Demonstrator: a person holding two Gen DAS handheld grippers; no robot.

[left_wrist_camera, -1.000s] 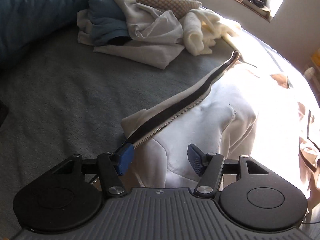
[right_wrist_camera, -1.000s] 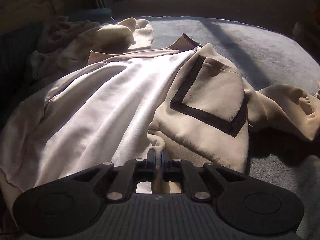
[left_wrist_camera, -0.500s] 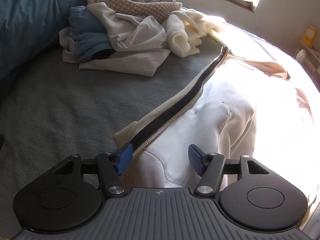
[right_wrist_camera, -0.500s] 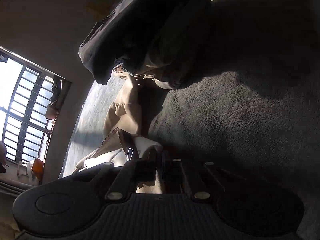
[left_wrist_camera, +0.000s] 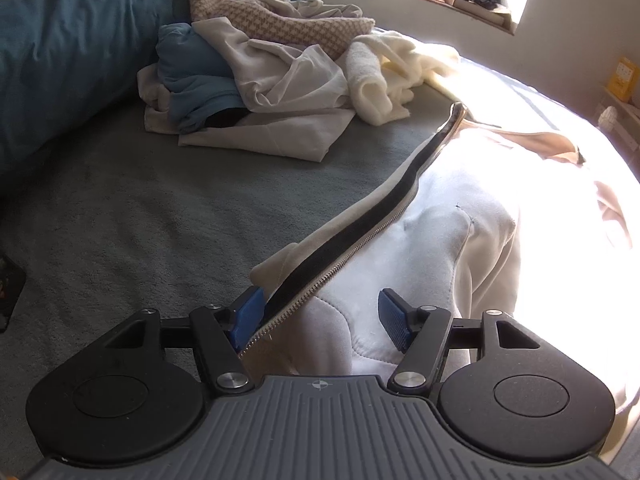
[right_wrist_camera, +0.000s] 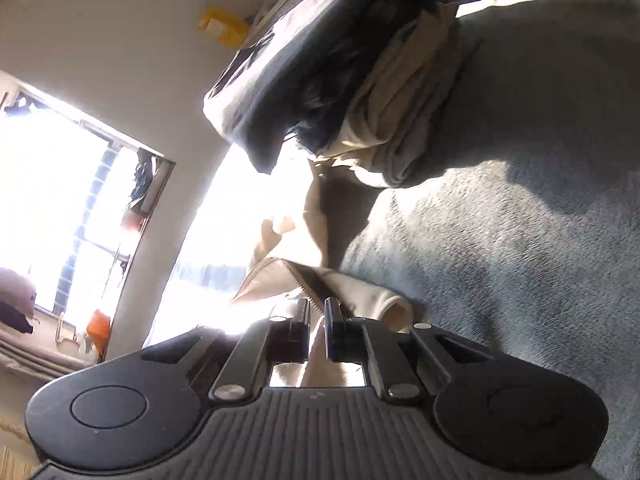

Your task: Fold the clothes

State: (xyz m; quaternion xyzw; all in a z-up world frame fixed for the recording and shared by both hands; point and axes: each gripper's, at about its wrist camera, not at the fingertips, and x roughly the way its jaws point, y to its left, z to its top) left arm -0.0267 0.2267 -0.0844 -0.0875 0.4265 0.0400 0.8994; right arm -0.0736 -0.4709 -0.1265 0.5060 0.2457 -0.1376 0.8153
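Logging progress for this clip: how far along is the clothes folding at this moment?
Done: a stack of folded clothes sits on the grey blanket. In hand: the cream zip jacket lies spread out; the left gripper stands open over its zipper edge, and the right gripper, jaws just opening, has the jacket's fabric between its fingers. Left: finishing the jacket, plus the unfolded pile.

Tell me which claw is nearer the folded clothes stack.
Right. The right claw, jaws just opening around the jacket hem, faces the stack across the blanket; the left claw straddles the zipper edge, stack unseen.
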